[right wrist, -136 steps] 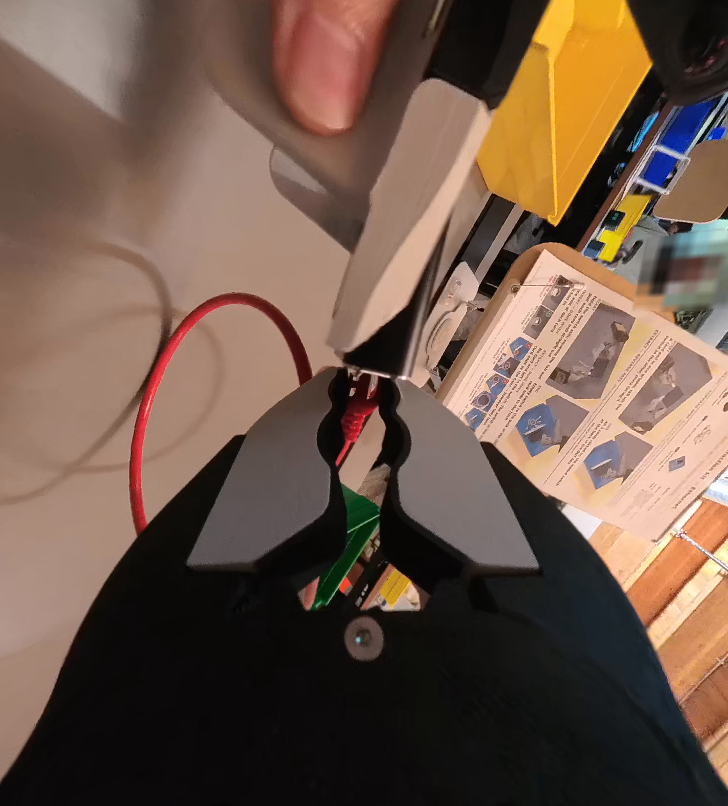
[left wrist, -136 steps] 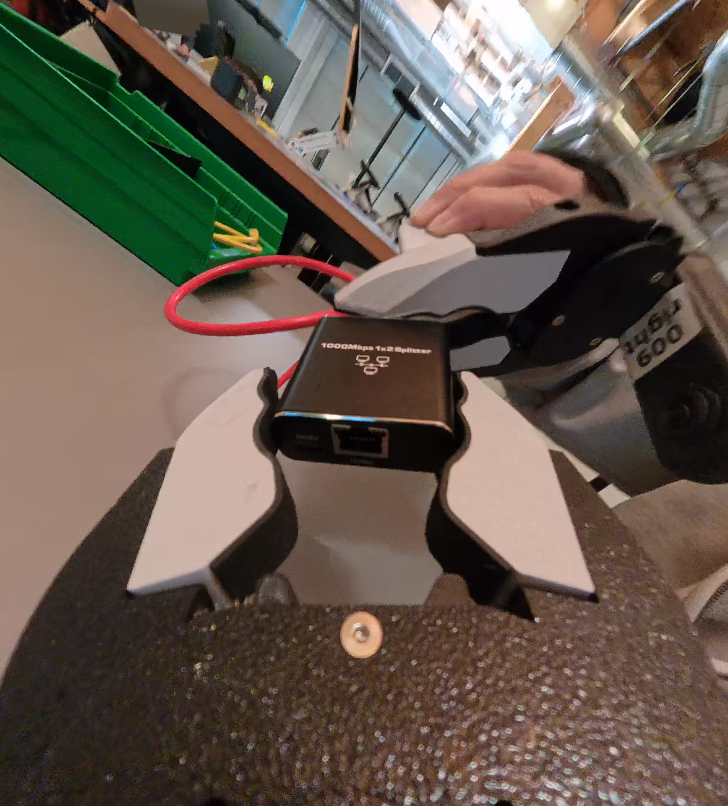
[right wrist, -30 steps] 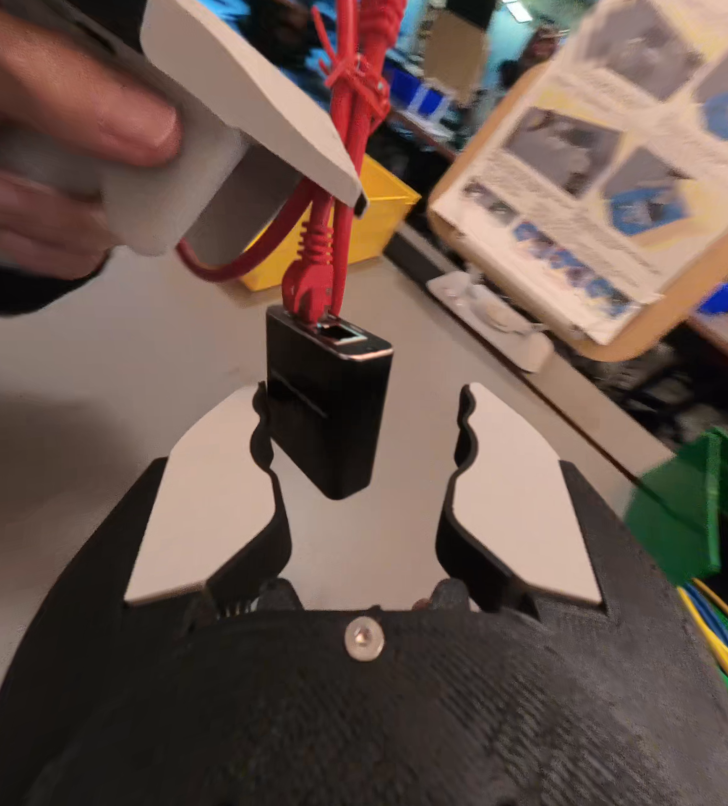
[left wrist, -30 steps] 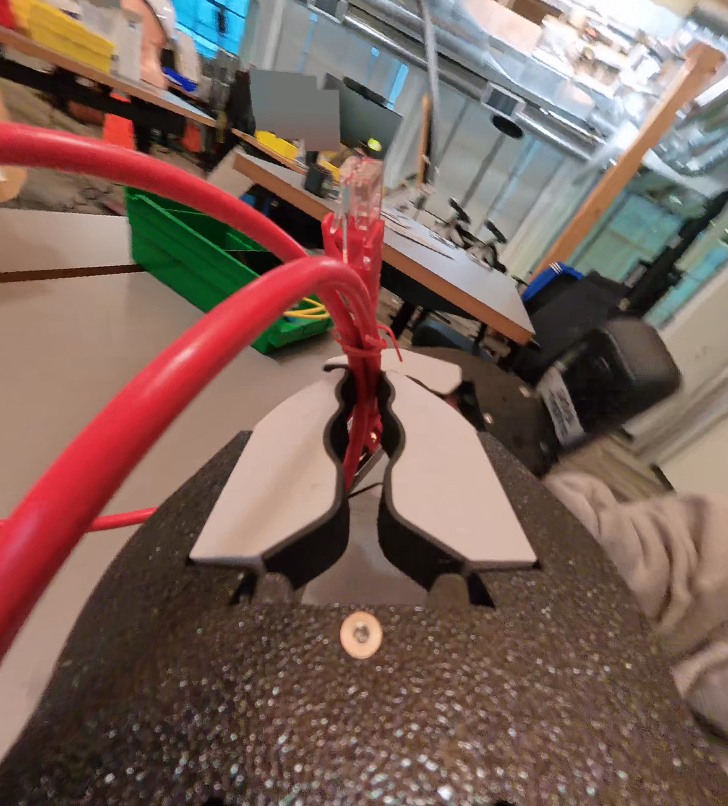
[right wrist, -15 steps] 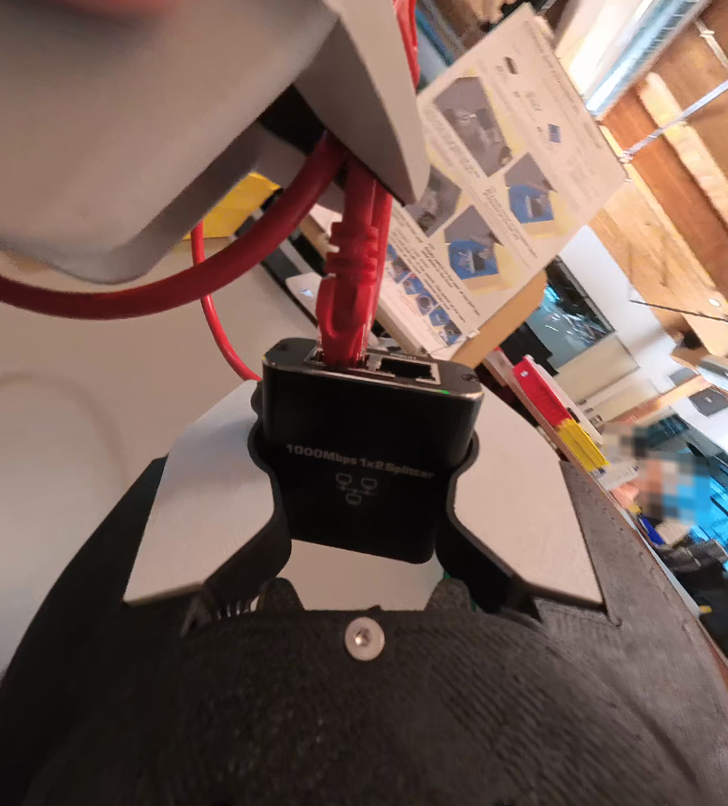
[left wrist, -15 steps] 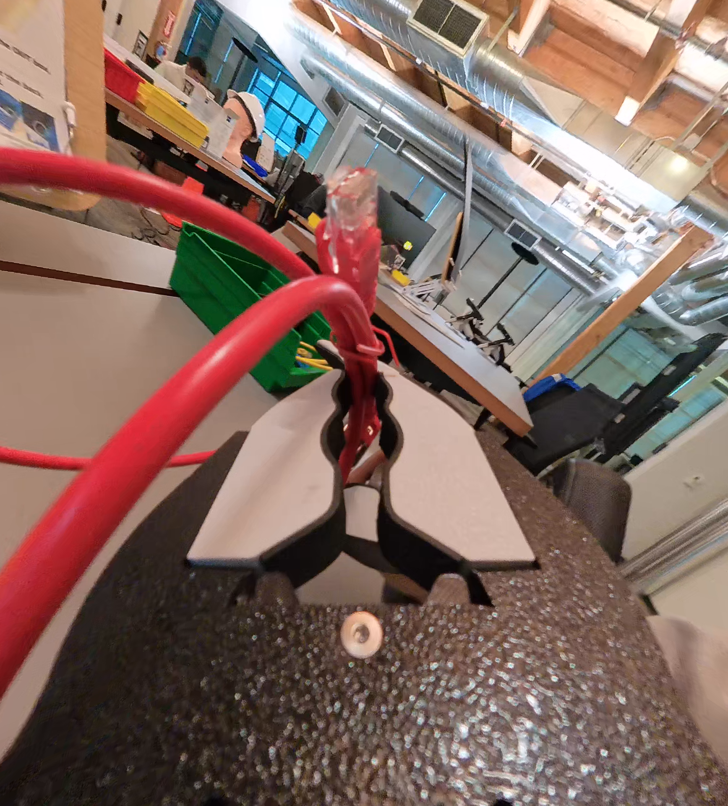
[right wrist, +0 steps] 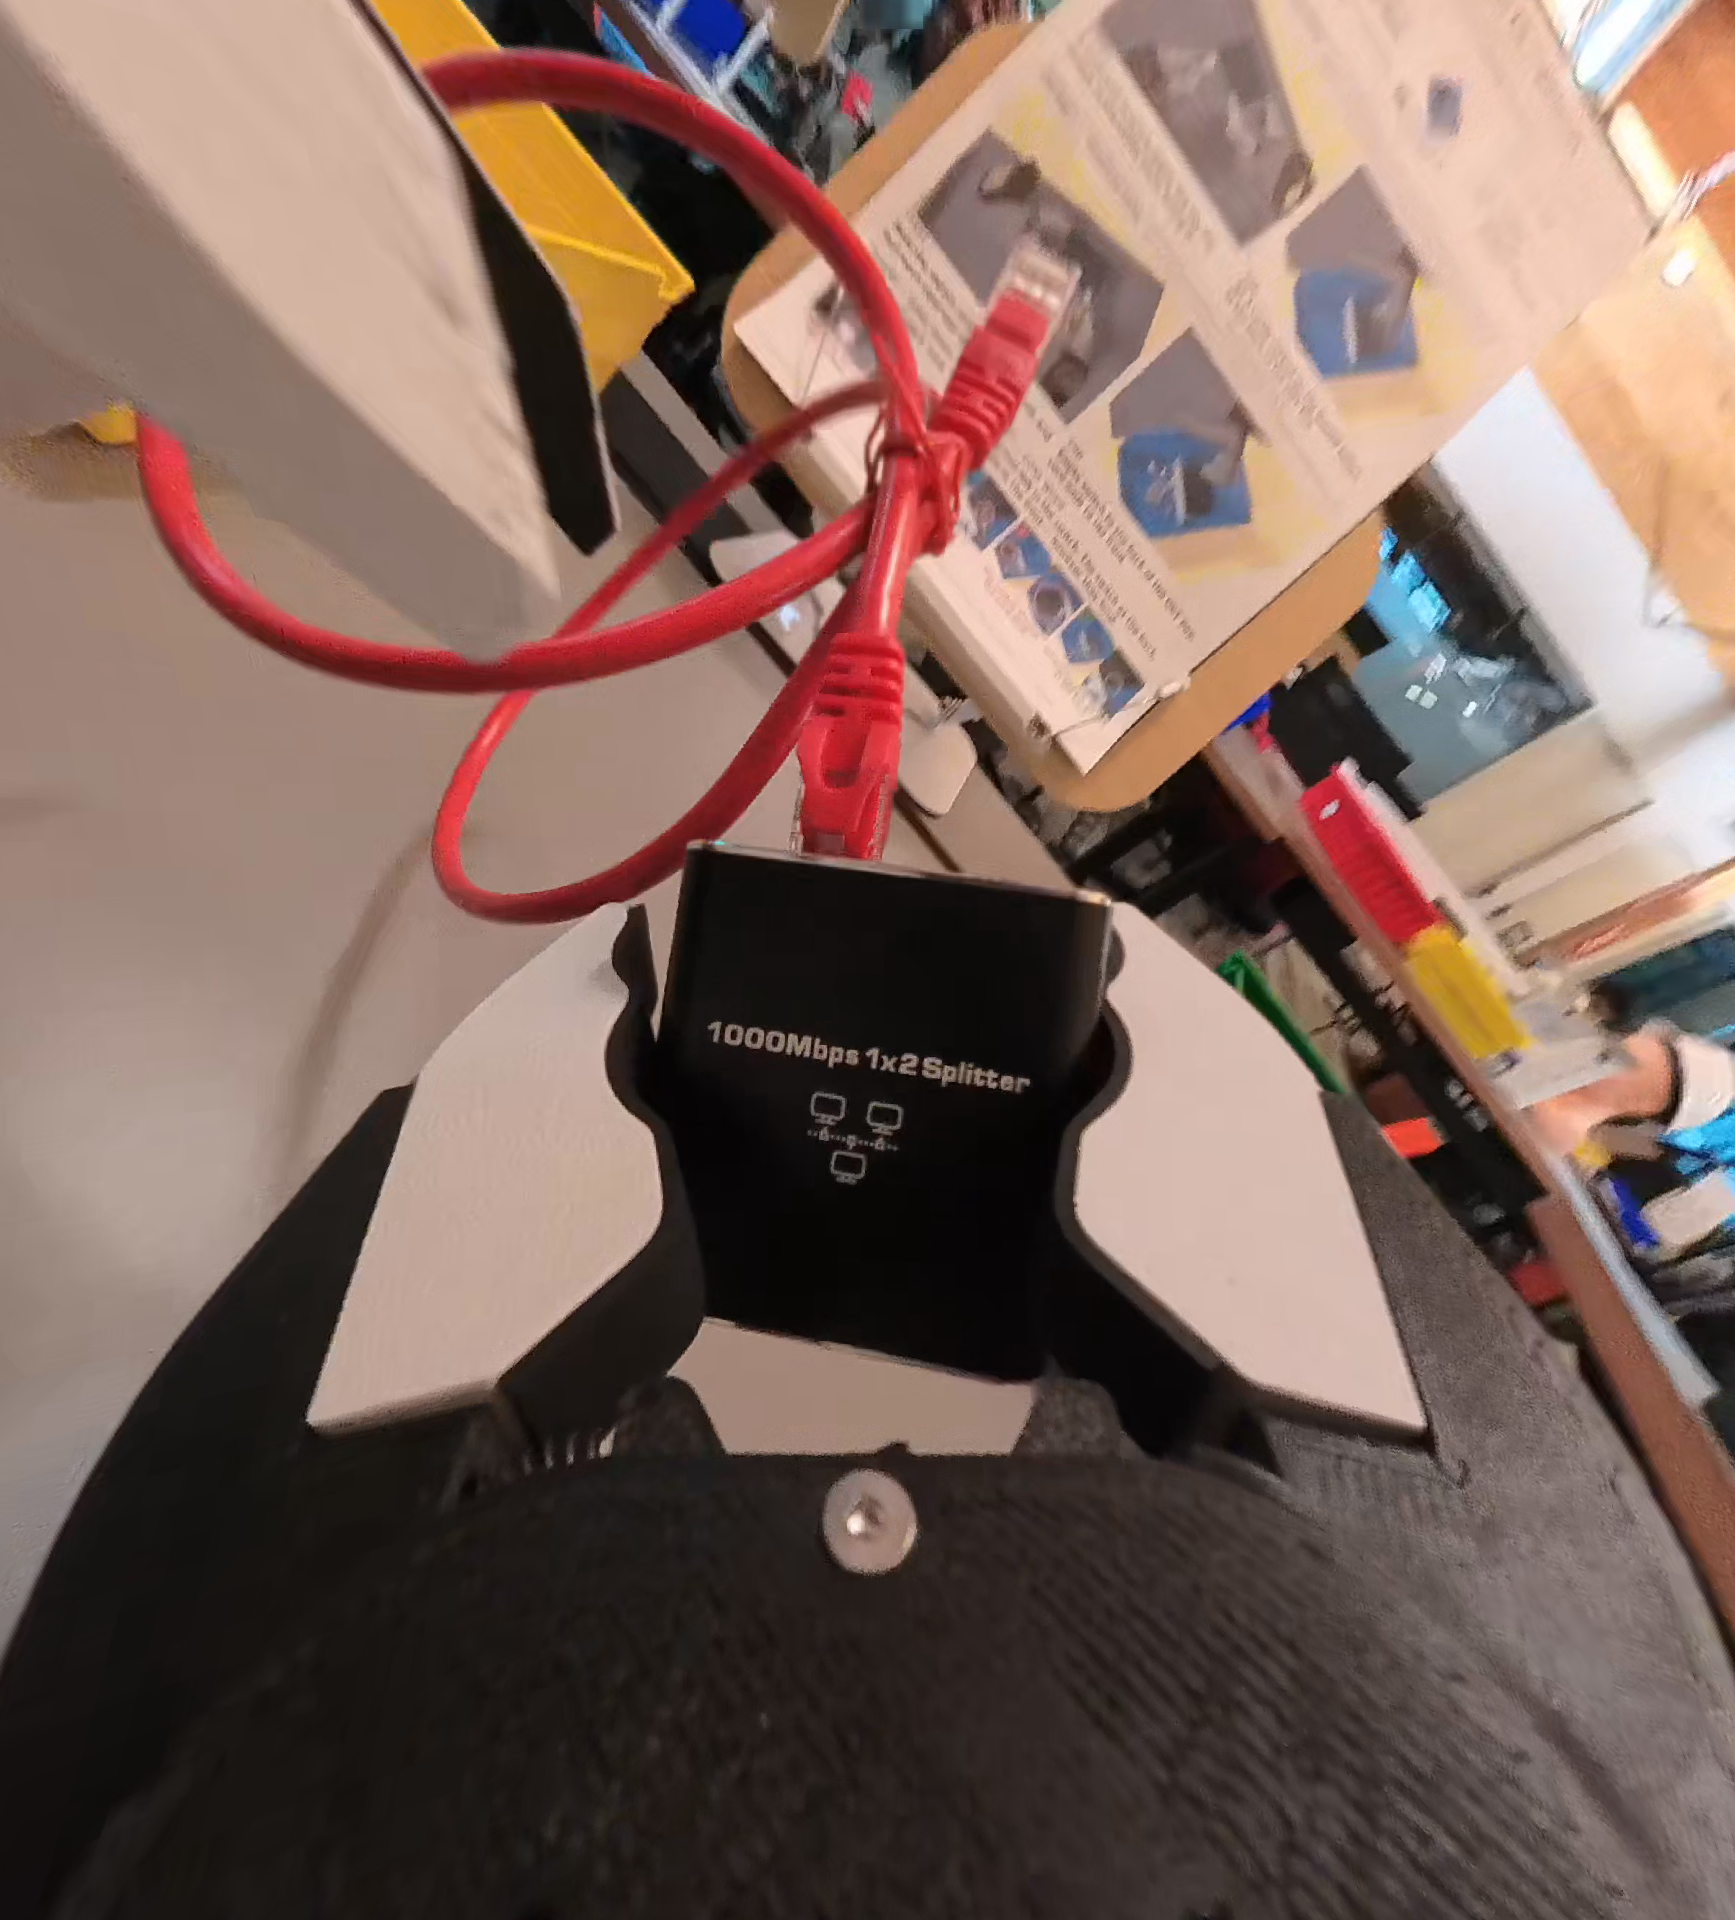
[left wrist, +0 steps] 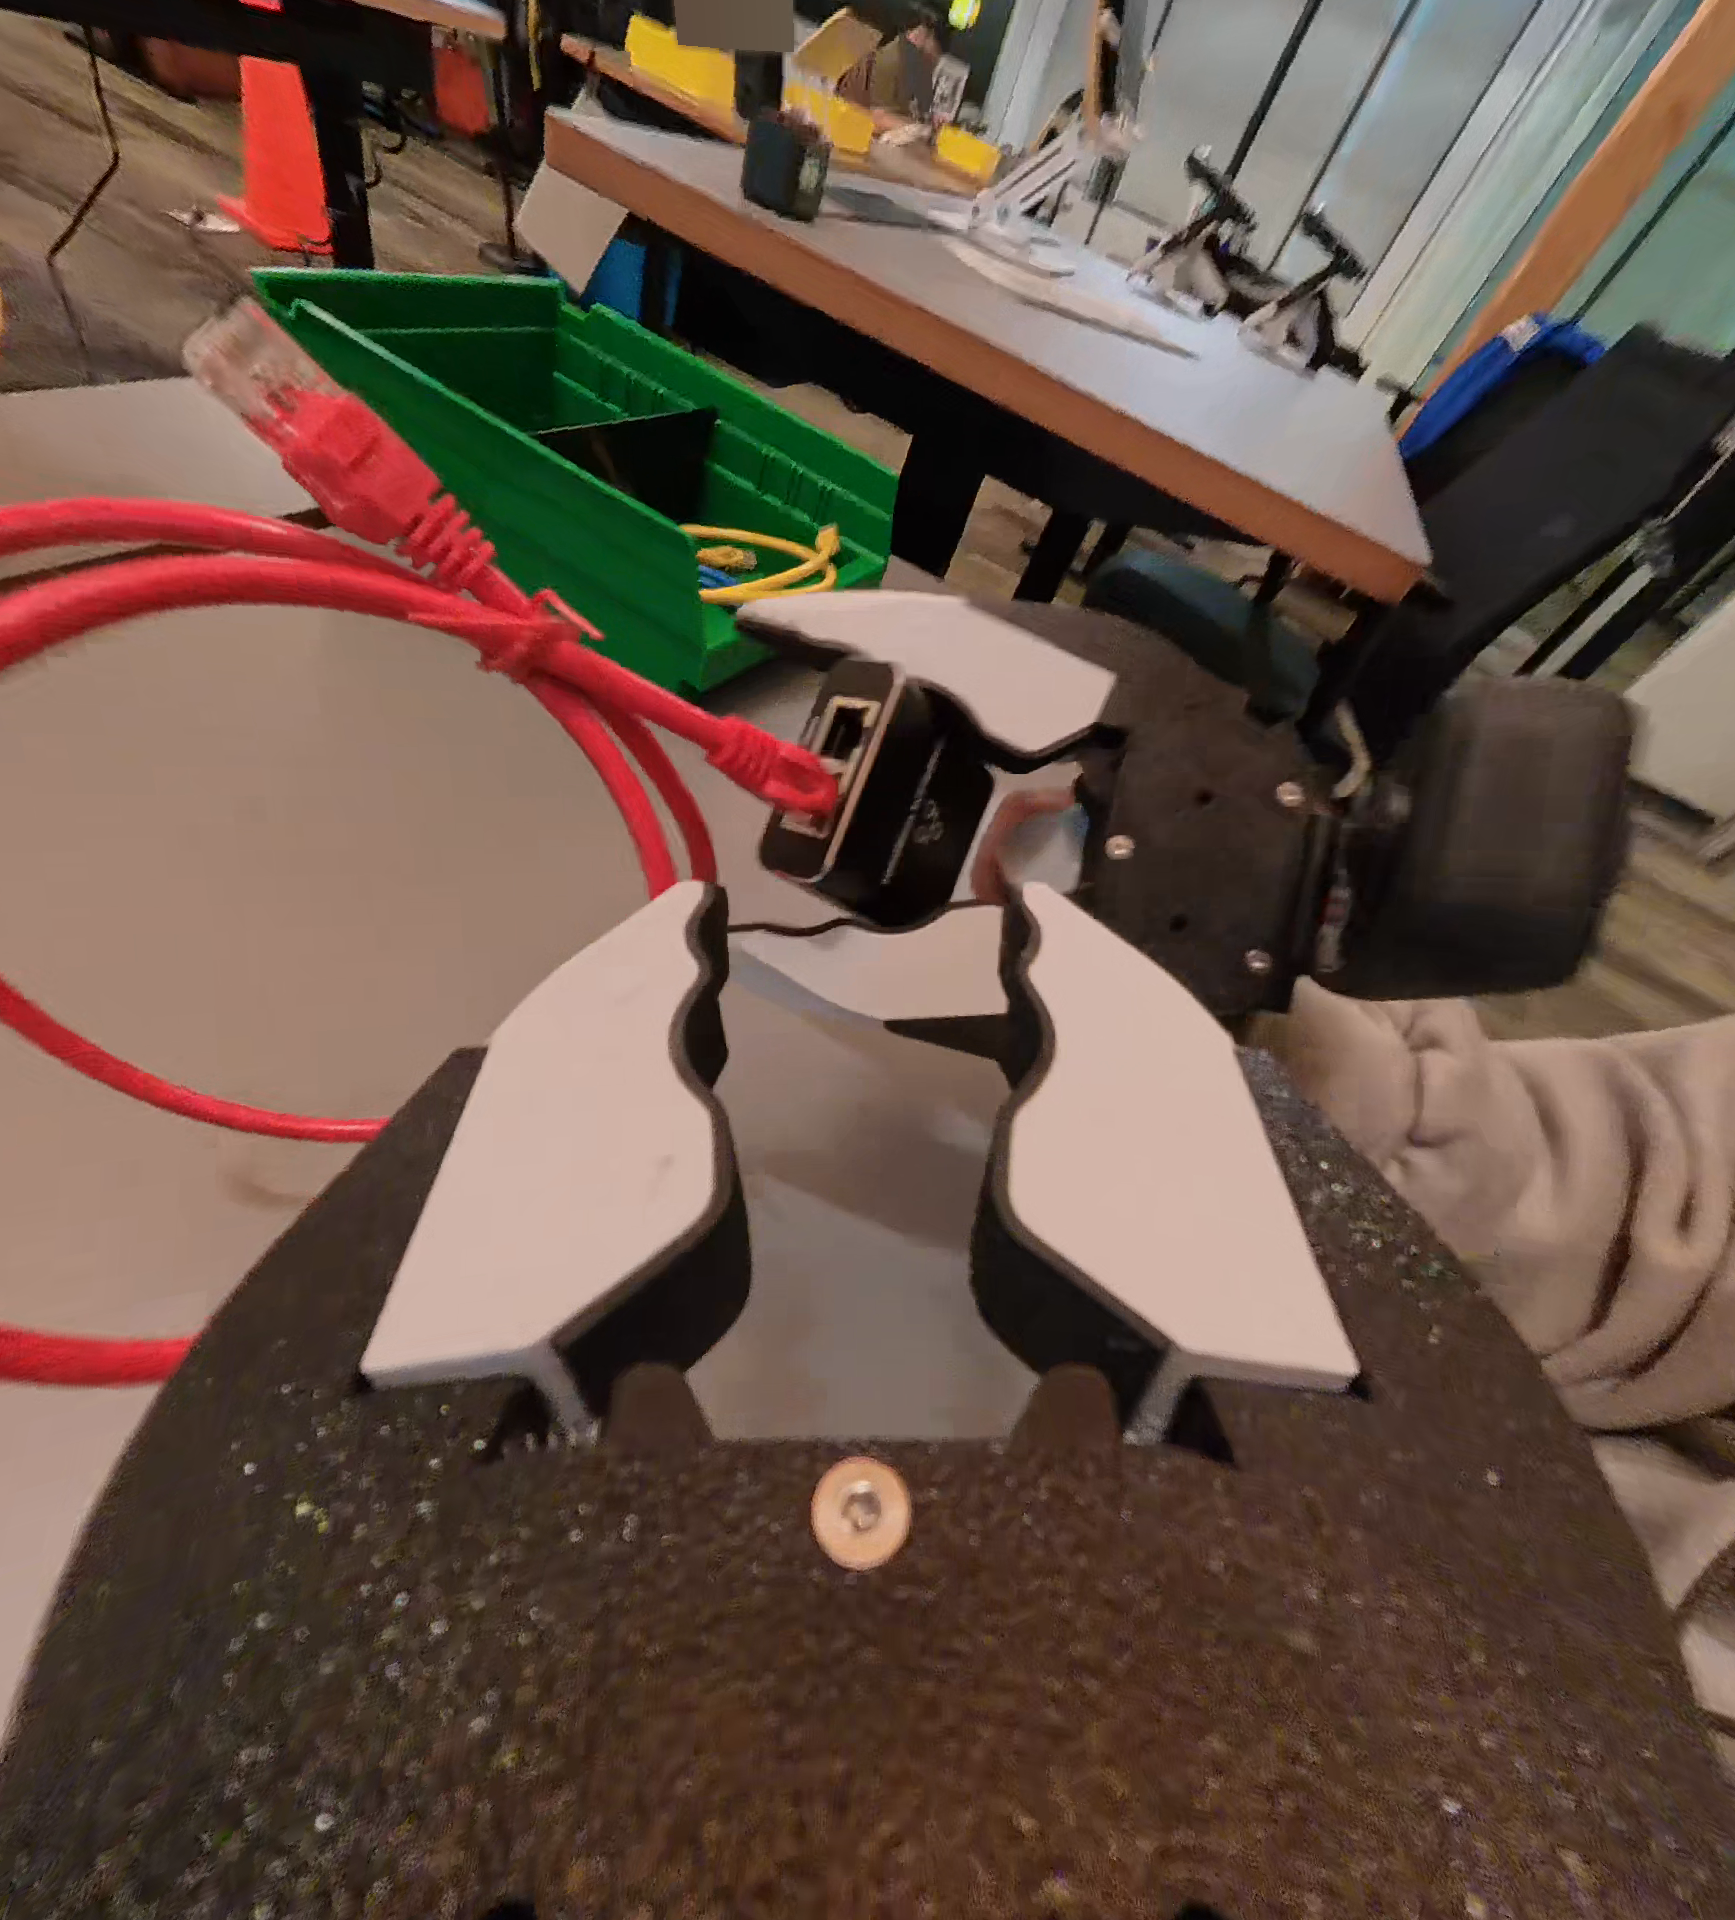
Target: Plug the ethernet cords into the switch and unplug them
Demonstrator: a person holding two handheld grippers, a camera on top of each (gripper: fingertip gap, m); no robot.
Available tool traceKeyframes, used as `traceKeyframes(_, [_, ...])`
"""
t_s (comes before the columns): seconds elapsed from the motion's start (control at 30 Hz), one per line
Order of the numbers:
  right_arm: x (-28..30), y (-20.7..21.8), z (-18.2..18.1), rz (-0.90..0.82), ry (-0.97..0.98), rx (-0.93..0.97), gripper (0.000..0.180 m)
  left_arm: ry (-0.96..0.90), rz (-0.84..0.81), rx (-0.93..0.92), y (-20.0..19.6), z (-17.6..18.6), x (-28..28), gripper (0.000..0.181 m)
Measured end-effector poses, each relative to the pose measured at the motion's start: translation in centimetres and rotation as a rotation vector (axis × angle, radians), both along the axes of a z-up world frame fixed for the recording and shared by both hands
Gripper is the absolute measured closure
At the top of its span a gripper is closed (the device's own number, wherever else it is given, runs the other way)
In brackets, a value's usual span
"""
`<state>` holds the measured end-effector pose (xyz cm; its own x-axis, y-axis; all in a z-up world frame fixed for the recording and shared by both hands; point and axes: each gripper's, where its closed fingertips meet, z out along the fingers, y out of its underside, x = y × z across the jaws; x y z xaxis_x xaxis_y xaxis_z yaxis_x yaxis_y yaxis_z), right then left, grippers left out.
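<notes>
Above the bench (left wrist: 219, 883), the right tongs (right wrist: 868, 1132) gripped the switch (right wrist: 884, 1101), one red cord (left wrist: 250, 582) plugged in; the left tongs (left wrist: 858, 997) gaped empty and should seize the free plug (left wrist: 265, 390) squarely.

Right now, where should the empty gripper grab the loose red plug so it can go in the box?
Grip the loose plug by its ribbed red boot, just behind the clear tip, probably coming from the side. The tip sticks up free in the air and must stay bare to enter the box's open port. The left gripper is open; the right holds the box.
</notes>
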<state>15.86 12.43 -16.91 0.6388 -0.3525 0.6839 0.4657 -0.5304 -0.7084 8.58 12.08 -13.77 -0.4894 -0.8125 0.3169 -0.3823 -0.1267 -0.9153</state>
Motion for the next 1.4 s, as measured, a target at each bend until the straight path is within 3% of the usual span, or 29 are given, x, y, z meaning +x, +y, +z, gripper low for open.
traceKeyframes(0.2, [-1.1, -1.1, 1.3, 0.114, -0.186, -0.058, 0.1, 0.139, 0.041, 0.057, -0.2, -1.3, 1.4, 0.127])
traceKeyframes(0.37, [-1.8, -2.0, 1.9, 0.196, -0.237, -0.065, 0.1, 0.172, -0.154, 0.026, -3.0, -0.8, 2.1, 0.125])
traceKeyframes(0.47, [-1.6, -2.9, 2.1, 0.238, -0.16, 0.003, 0.1, 0.185, -0.225, -0.095, -4.5, -0.4, 2.4, 0.15])
traceKeyframes(0.57, [-1.1, -3.5, 1.7, 0.259, -0.11, 0.021, 0.101, 0.167, -0.239, -0.116, -5.5, -0.3, 2.9, 0.158])
traceKeyframes(0.8, [1.0, -4.7, 1.1, 0.239, -0.007, 0.041, 0.1, 0.135, -0.13, -0.169, -7.5, 0.2, 4.6, 0.167])
traceKeyframes(0.97, [1.2, -5.6, 2.9, 0.227, -0.173, 0.106, 0.092, 0.172, -0.114, -0.352, -8.2, 1.3, 4.8, 0.168])
traceKeyframes(1.17, [0.6, -5.6, 3.8, 0.236, -0.025, 0.207, 0.099, 0.159, -0.016, -0.253, -7.8, 2.1, 4.7, 0.168])
traceKeyframes(1.4, [0.2, -6.0, 4.5, 0.237, -0.047, 0.222, 0.105, 0.134, 0.017, -0.157, -8.2, 2.8, 4.1, 0.167])
